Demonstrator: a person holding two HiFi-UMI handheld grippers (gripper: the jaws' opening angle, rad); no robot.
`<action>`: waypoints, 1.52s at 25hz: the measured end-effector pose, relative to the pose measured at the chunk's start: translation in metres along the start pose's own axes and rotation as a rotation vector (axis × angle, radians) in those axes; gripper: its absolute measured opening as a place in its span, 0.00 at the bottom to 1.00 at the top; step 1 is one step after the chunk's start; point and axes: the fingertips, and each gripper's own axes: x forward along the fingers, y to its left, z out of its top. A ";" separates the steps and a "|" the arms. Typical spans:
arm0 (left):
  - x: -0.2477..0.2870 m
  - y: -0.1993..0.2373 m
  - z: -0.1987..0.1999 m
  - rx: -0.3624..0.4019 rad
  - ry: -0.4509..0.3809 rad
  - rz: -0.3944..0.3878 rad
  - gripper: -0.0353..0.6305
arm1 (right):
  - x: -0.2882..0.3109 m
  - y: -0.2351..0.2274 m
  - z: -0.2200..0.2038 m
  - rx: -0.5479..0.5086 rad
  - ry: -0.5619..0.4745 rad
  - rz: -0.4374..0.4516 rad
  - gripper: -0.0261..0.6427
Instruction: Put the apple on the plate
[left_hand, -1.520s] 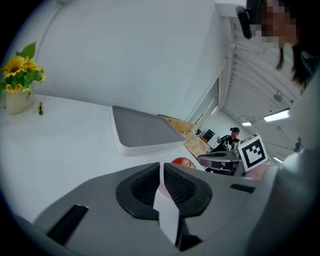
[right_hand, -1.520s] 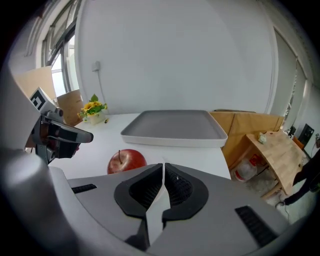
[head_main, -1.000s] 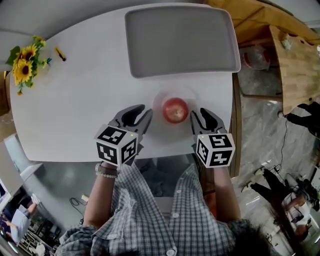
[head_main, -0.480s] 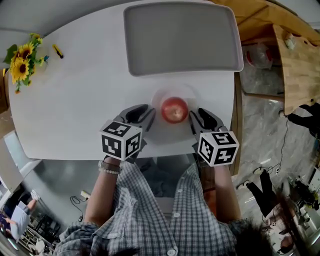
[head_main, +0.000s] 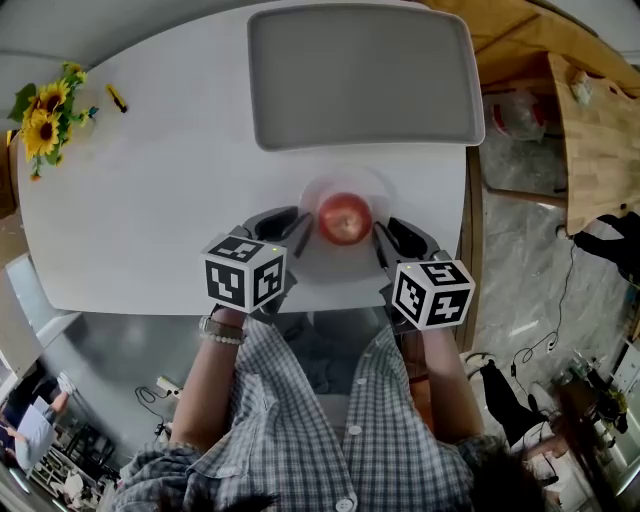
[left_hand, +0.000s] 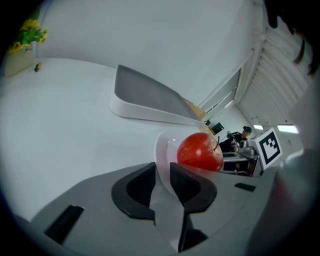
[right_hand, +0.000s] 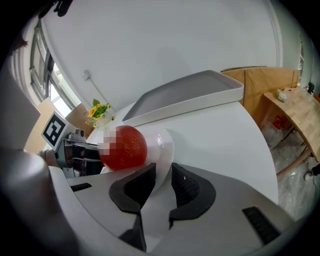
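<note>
A red apple (head_main: 343, 218) (left_hand: 200, 151) (right_hand: 125, 147) sits on a small white plate (head_main: 372, 190) (left_hand: 161, 150) (right_hand: 161, 145) near the white table's front edge. My left gripper (head_main: 295, 228) (left_hand: 162, 175) is at the plate's left side, its jaws drawn close with the plate's rim between them. At the plate's right side my right gripper (head_main: 385, 238) (right_hand: 163, 177) stands the same way, its jaws narrow on the rim. Neither gripper touches the apple.
A large grey tray (head_main: 365, 75) lies on the table behind the plate. Sunflowers (head_main: 40, 110) and a small yellow object (head_main: 118, 100) are at the far left. The table's right edge (head_main: 468, 200) is near my right gripper; a wooden bench (head_main: 600, 130) stands beyond it.
Both grippers have moved in toward the plate from either side and their jaws have narrowed onto its rim. The apple and plate have shifted slightly left in the head view.
</note>
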 end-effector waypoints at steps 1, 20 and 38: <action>0.000 0.000 -0.001 -0.008 0.004 0.003 0.19 | 0.000 -0.001 0.000 0.008 0.003 0.007 0.20; -0.004 0.000 -0.016 -0.208 0.082 0.037 0.13 | 0.006 -0.010 0.013 0.250 0.124 0.087 0.12; -0.039 0.000 0.027 -0.337 -0.042 -0.023 0.12 | -0.005 0.017 0.057 0.321 0.134 0.148 0.11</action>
